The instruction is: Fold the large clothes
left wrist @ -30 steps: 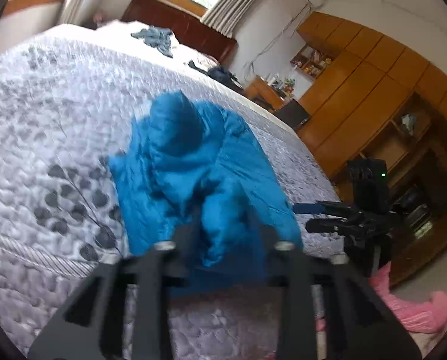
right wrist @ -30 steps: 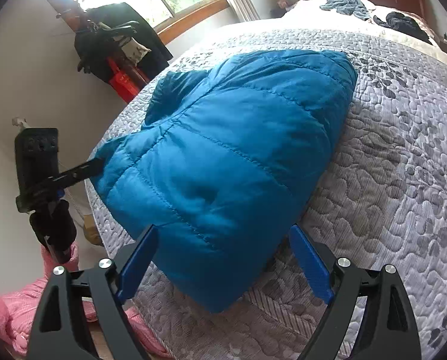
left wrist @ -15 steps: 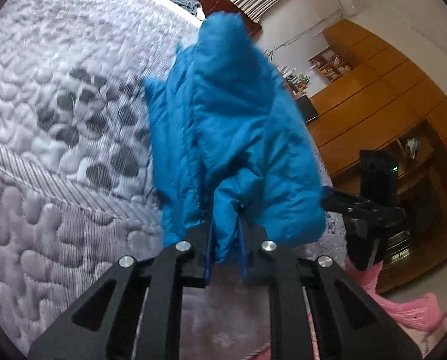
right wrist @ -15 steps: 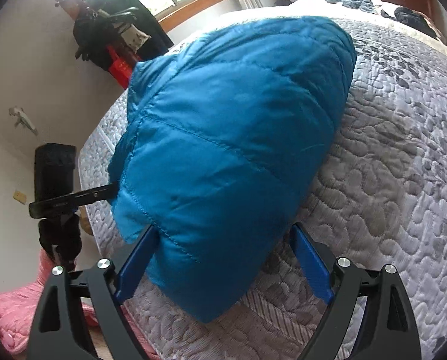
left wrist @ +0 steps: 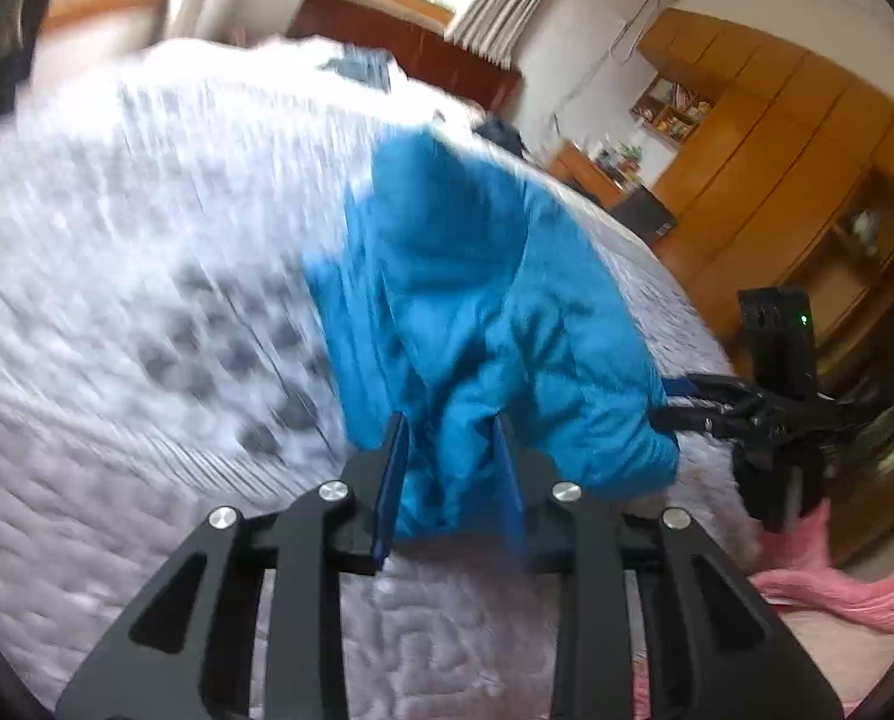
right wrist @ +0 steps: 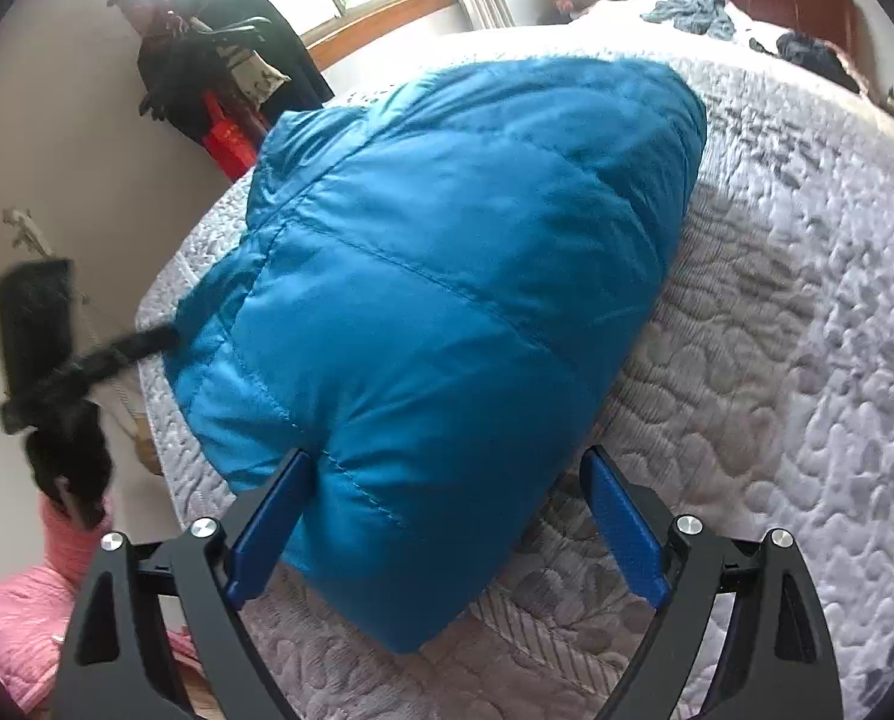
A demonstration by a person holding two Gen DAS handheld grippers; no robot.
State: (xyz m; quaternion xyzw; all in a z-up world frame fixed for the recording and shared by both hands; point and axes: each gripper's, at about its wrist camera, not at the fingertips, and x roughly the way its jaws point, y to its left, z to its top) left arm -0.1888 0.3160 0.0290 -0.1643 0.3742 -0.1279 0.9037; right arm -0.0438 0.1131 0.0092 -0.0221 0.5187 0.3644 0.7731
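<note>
Left wrist view, nearest first: left gripper [left wrist: 452, 468] with blue pads set a modest gap apart, a bunched fold of the blue puffer jacket [left wrist: 483, 324] lying between them; whether the pads actually pinch the fabric cannot be told, frame motion-blurred. Jacket lies heaped on the grey quilted bedspread [left wrist: 147, 312] near the bed's foot edge. Right gripper [left wrist: 687, 402] visible at the jacket's far side. Right wrist view: right gripper [right wrist: 447, 516] spread wide, fingers straddling the jacket's [right wrist: 447, 300] near corner, not gripping. Beyond: pink cloth [right wrist: 9, 618] low at left, dark clothes [right wrist: 693, 12] by the headboard.
</note>
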